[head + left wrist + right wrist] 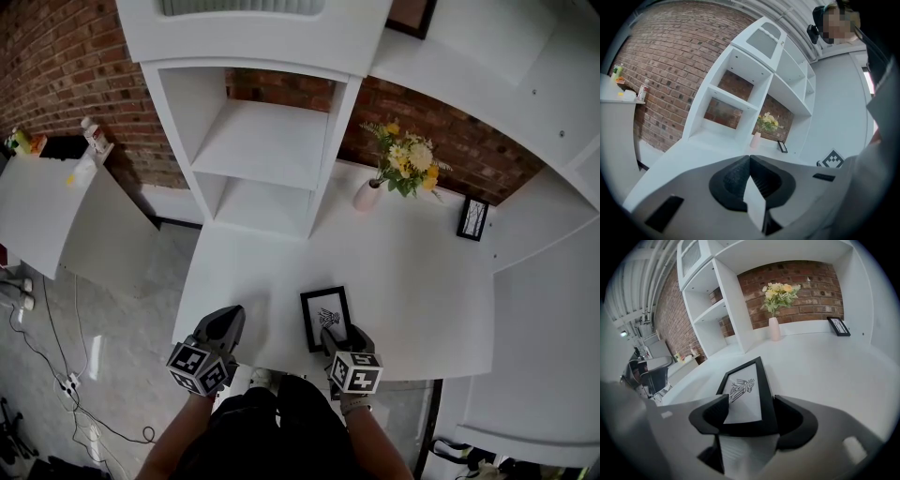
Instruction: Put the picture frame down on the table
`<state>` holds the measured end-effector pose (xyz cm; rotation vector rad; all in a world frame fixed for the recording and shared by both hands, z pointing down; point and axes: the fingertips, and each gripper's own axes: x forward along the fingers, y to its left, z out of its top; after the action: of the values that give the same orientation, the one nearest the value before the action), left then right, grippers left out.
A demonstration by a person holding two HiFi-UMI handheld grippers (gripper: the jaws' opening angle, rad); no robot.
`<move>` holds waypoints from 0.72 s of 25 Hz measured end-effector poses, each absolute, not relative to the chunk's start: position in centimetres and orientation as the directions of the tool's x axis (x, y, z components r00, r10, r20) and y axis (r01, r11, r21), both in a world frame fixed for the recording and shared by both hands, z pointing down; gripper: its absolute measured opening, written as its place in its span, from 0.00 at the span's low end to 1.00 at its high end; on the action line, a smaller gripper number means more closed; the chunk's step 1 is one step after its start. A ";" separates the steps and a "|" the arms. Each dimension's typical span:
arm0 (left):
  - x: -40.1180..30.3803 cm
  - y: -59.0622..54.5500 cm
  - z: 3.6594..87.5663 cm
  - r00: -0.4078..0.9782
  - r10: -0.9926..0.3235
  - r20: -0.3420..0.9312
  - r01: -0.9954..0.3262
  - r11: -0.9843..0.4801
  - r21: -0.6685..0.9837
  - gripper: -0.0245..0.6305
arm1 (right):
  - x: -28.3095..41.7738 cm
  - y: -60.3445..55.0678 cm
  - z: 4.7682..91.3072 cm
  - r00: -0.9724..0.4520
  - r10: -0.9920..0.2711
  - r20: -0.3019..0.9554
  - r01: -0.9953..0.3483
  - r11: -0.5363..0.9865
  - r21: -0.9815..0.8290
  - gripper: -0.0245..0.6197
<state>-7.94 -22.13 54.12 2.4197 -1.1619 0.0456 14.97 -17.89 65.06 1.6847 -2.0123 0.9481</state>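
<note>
A black picture frame (324, 317) with a bird-like drawing lies face up on the white table (412, 281), near its front edge. My right gripper (343, 339) is at the frame's near end. In the right gripper view the frame (746, 389) reaches forward from between the jaws, and my right gripper (751, 398) is shut on its two side edges. My left gripper (225, 323) hovers at the table's front left, apart from the frame. In its own view the left gripper (750, 158) is shut, with nothing between its jaws.
A white vase of yellow flowers (405, 167) stands at the back of the table. A second small black frame (473, 218) leans at the back right. White open shelving (267, 150) rises at the back left before a brick wall. A side counter (56, 211) is on the left.
</note>
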 end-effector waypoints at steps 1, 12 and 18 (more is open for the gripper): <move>-8.0 -22.1 54.2 0.643 -0.734 0.220 -0.748 -0.541 0.384 0.03 | 14.9 -18.0 65.1 -0.236 -0.725 0.647 -0.961 0.073 -0.268 0.50; -8.7 -22.4 54.1 0.626 -0.749 0.217 -0.759 -0.520 0.392 0.03 | 14.0 -18.5 65.8 -0.224 -0.680 0.698 -0.972 0.105 -0.210 0.52; -8.9 -22.5 54.2 0.619 -0.755 0.217 -0.763 -0.513 0.394 0.03 | 14.0 -18.6 65.9 -0.229 -0.682 0.694 -0.971 0.108 -0.214 0.52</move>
<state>-8.91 -22.54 54.23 2.3913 -1.2001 0.0249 14.03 -18.57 65.92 1.6076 -1.9686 0.9117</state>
